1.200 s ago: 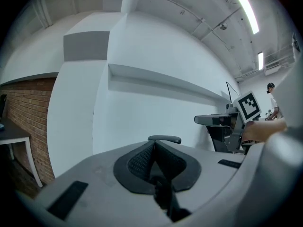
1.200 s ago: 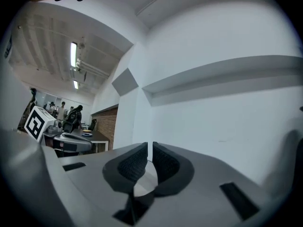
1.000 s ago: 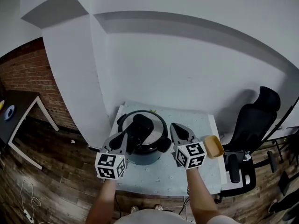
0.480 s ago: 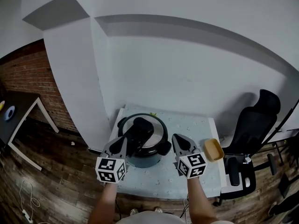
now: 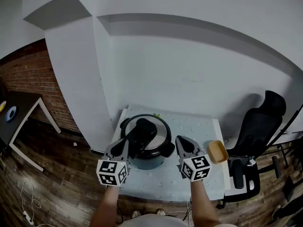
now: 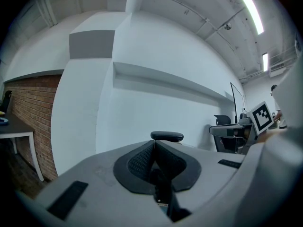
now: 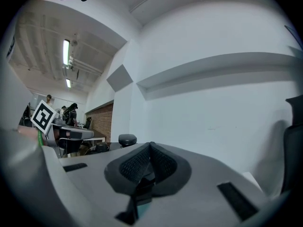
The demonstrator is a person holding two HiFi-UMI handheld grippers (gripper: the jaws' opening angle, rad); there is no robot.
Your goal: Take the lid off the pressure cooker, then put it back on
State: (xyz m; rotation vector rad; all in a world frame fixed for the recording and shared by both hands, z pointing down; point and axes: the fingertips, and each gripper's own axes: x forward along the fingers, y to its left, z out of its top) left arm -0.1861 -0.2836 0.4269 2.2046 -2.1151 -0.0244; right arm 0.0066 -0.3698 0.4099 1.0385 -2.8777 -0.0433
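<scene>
The pressure cooker point(image 5: 144, 145) stands on the small white table point(image 5: 199, 174), its steel lid point(image 5: 155, 135) on top with a broad black handle point(image 5: 140, 133) across it. My left gripper point(image 5: 122, 144) hovers at the cooker's near left side, jaws shut and empty. My right gripper point(image 5: 182, 142) sits just right of the cooker's side handle point(image 5: 168, 149), also shut with nothing in it. In the left gripper view the black pads point(image 6: 142, 161) meet, and a black knob point(image 6: 166, 136) shows above them. The right gripper view shows its pads point(image 7: 163, 164) pressed together.
A small tan bowl point(image 5: 218, 151) lies on the table's right part. A black office chair point(image 5: 258, 136) stands to the right, a white wall behind, a brick wall and a dark desk point(image 5: 19, 112) at left. Wood floor surrounds the table.
Both grippers have drawn back a little toward me and lowered slightly; the cooker and lid have not moved.
</scene>
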